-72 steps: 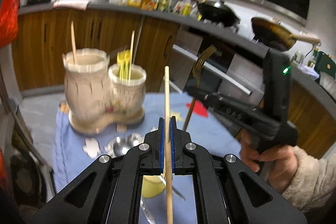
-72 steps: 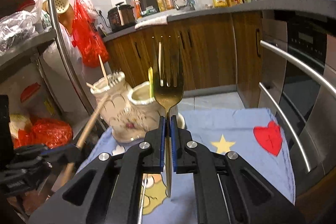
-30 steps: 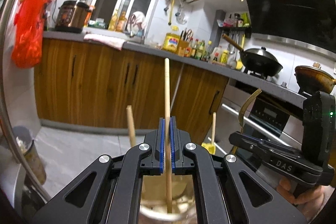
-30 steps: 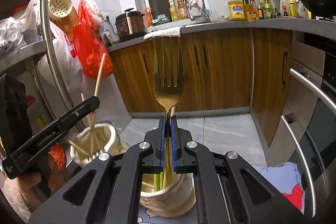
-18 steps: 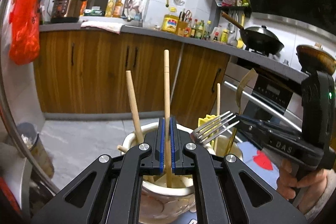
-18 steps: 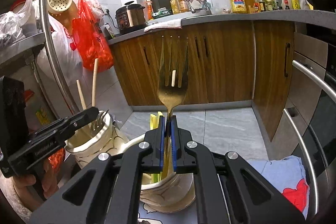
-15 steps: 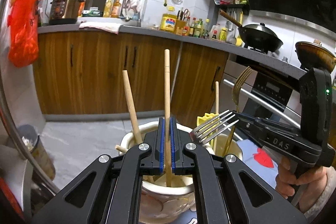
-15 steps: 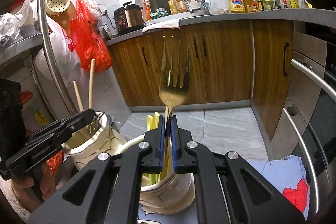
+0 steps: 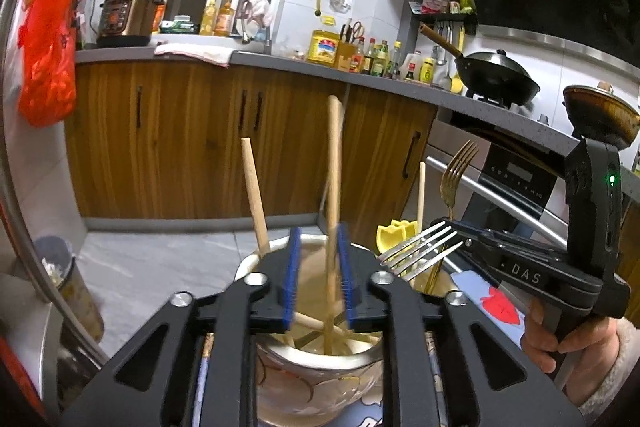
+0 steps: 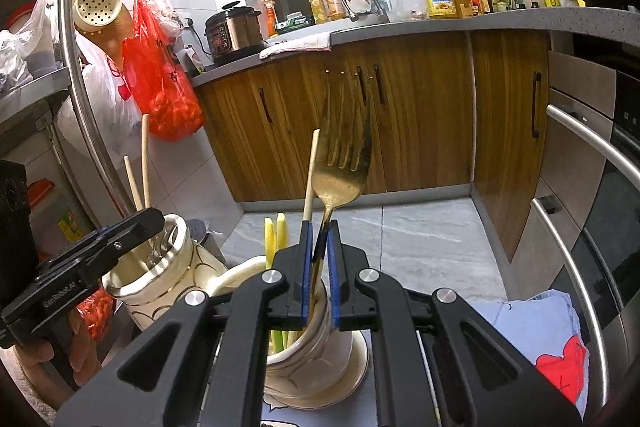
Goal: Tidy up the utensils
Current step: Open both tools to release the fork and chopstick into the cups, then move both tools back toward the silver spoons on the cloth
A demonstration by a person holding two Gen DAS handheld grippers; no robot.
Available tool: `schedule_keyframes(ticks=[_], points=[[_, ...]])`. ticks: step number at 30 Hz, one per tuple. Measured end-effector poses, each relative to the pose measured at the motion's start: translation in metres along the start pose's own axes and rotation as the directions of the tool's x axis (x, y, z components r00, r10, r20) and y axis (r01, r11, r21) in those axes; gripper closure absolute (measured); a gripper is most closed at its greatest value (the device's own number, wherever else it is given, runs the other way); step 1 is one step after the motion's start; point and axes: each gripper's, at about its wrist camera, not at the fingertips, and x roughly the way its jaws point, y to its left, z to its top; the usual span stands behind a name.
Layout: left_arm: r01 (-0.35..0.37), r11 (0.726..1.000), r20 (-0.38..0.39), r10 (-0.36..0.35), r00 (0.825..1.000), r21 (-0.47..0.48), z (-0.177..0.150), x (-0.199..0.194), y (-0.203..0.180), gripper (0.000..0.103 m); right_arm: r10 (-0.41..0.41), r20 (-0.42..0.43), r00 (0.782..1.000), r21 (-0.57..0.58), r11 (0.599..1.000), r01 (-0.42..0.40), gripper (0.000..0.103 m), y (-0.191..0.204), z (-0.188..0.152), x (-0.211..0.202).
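Above the two-cup holder (image 9: 320, 379), your left tool (image 9: 318, 281) stands released, its pads apart with the chopstick (image 9: 332, 187) loose between them, nearly upright, its foot down in the big cup. Your right tool (image 10: 320, 277) is also parted around the fork (image 10: 342, 167), which leans tines-up in the small cup (image 10: 320, 359). Both shafts run upward, so I judge you should draw each tool back without brushing them.

left wrist: close above holder (image 9: 312, 379) | right wrist: same (image 10: 320, 355), facing cabinets
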Motion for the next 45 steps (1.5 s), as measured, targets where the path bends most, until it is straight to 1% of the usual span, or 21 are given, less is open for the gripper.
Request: schedule_keyframes(ticks=[2,3,6,7,8,11,12,13,14,15,17,20,22,28,34,39,45], points=[[0.014,1.000,0.005,-0.014,1.000,-0.008,0.000,0.000,0.000,0.073,-0.002,0.001,1.000,0.002,1.000,0.002,0.076,-0.001,0.000,0.000],[0.014,1.000,0.005,-0.014,1.000,-0.007,0.000,0.000,0.000,0.071,0.001,0.003,1.000,0.004,1.000,-0.001,0.072,-0.001,0.000,-0.001],[0.013,1.000,0.007,-0.013,1.000,0.008,0.001,0.000,-0.004,0.065,-0.003,0.010,1.000,-0.005,1.000,0.003,0.071,0.000,0.001,-0.002],[0.013,1.000,0.009,-0.013,1.000,0.010,0.001,0.000,-0.006,0.061,-0.003,0.010,1.000,-0.007,1.000,0.004,0.067,0.001,0.001,-0.003],[0.014,1.000,0.009,-0.014,1.000,0.014,0.001,-0.001,-0.007,0.059,-0.003,0.010,1.000,-0.007,1.000,0.004,0.061,0.000,0.001,-0.003],[0.000,0.999,0.013,0.000,1.000,0.032,0.004,-0.002,-0.012,0.046,-0.009,0.005,1.000,0.000,1.000,0.009,0.051,0.000,0.002,-0.005],[-0.009,0.999,0.015,0.009,1.000,0.037,0.006,-0.004,-0.014,0.038,-0.015,0.003,1.000,0.008,1.000,0.014,0.048,-0.001,0.004,-0.007],[-0.019,0.999,0.022,0.018,1.000,0.038,0.009,-0.008,-0.017,0.032,-0.016,0.000,1.000,0.016,1.000,0.016,0.042,-0.002,0.006,-0.010],[-0.018,0.999,0.024,0.017,1.000,0.035,0.011,-0.011,-0.017,0.030,-0.014,-0.001,1.000,0.026,1.000,0.014,0.035,-0.003,0.007,-0.014],[-0.019,0.999,0.024,0.018,1.000,0.031,0.014,-0.015,-0.018,0.029,-0.013,-0.002,1.000,0.034,0.999,0.013,0.032,-0.003,0.008,-0.017],[-0.027,0.999,0.025,0.027,0.999,0.019,0.018,-0.022,-0.018,0.025,-0.015,-0.003,1.000,0.055,0.998,0.015,0.016,-0.005,0.012,-0.027],[-0.042,0.999,0.021,0.041,0.999,0.003,0.022,-0.034,-0.019,0.019,-0.015,0.003,1.000,0.088,0.996,0.015,0.010,-0.008,0.018,-0.048],[-0.071,0.997,0.018,0.070,0.997,0.007,0.024,-0.044,-0.022,0.011,-0.026,0.007,1.000,0.097,0.995,0.025,0.005,-0.008,0.020,-0.063],[-0.137,0.991,0.018,0.137,0.990,0.005,0.024,-0.082,-0.031,0.007,-0.061,0.025,0.998,0.093,0.994,0.059,0.005,0.004,0.015,-0.105],[-0.183,0.983,-0.006,0.183,0.983,0.001,0.009,-0.113,-0.037,0.005,-0.077,0.000,0.997,0.088,0.993,0.077,0.005,0.017,-0.007,-0.127],[-0.203,0.979,-0.041,0.202,0.978,-0.014,-0.009,-0.122,-0.039,0.005,-0.093,-0.037,0.995,0.093,0.991,0.096,0.005,0.019,-0.032,-0.134],[-0.214,0.977,-0.101,0.211,0.972,-0.022,-0.037,-0.116,-0.046,0.005,-0.122,-0.093,0.988,0.102,0.986,0.132,0.005,0.015,-0.067,-0.119]])
